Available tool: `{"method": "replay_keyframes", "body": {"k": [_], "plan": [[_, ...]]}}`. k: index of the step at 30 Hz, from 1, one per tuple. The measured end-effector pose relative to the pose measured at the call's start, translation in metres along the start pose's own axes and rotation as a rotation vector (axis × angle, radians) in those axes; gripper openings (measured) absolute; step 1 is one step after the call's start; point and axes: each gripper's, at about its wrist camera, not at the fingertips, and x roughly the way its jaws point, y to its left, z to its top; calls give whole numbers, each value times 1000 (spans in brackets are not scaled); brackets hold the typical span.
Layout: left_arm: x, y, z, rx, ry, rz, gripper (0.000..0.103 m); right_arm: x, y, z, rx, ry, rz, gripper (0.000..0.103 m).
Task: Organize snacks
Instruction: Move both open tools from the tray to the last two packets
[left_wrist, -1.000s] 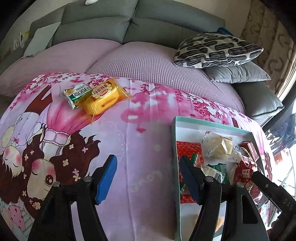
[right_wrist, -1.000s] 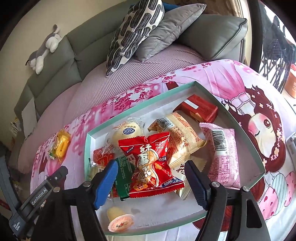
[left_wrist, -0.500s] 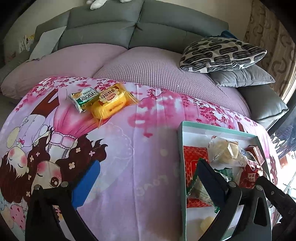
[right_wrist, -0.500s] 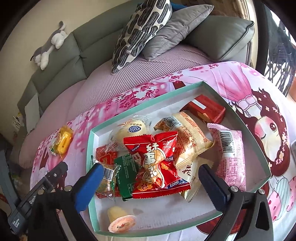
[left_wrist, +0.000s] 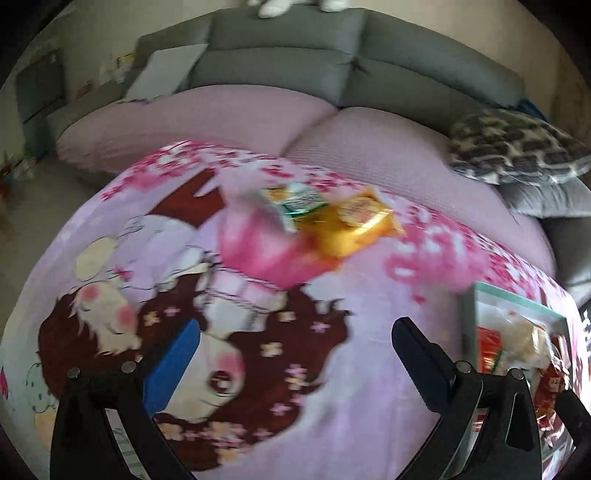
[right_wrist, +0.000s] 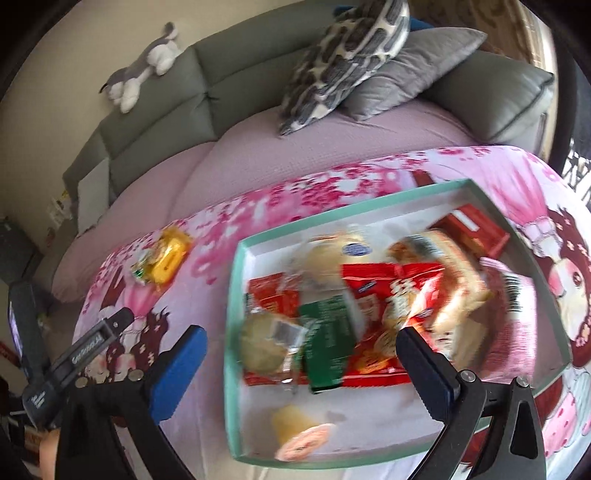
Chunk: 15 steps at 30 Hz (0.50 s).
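A yellow snack pack (left_wrist: 352, 230) and a green-and-white pack (left_wrist: 295, 201) lie together on the pink cartoon blanket (left_wrist: 332, 406), ahead of my left gripper (left_wrist: 295, 369), which is wide open and empty. The teal-rimmed tray (right_wrist: 236, 295) holds several snacks: a red bag (right_wrist: 391, 295), a green pack (right_wrist: 328, 347), a round bun (right_wrist: 332, 254), a pink pack (right_wrist: 517, 314) and a jelly cup (right_wrist: 299, 435). My right gripper (right_wrist: 299, 373) hovers wide open over the tray's left part, holding nothing. The two loose packs (right_wrist: 162, 260) also show left of the tray.
A grey sofa back (left_wrist: 295, 66) and mauve cushions (left_wrist: 369, 147) lie beyond the blanket. A patterned pillow (right_wrist: 347, 55) and a grey pillow (right_wrist: 410, 70) rest at the back right. A plush toy (right_wrist: 144, 70) sits on the sofa top. My left gripper's body (right_wrist: 74, 362) shows at the lower left.
Both grippers opened from partly open to fully wide. The left view swung left, away from the tray and toward the two loose packs. The right view shifted slightly left over the tray.
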Motion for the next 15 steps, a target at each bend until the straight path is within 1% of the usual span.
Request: {"method": "replay_keyframes", "body": {"k": [3,6,9,12,15], "plan": [[1,18,2,-39,-1,33,103,4,13,-2,-27,8,22,103],[-2,31,4,-74,-17,45,103,8,26,-6,-50,20,57,103],[-4,40,8,-106,-42,27,103,12,40,-9,-75,19,86,103],[-2,46,15,-110,-57,-3,103,15,53,-8,-95,3,114,103],[1,48,23,-114,-76,-23,103,20,64,-4,-106,-2,116,103]]}}
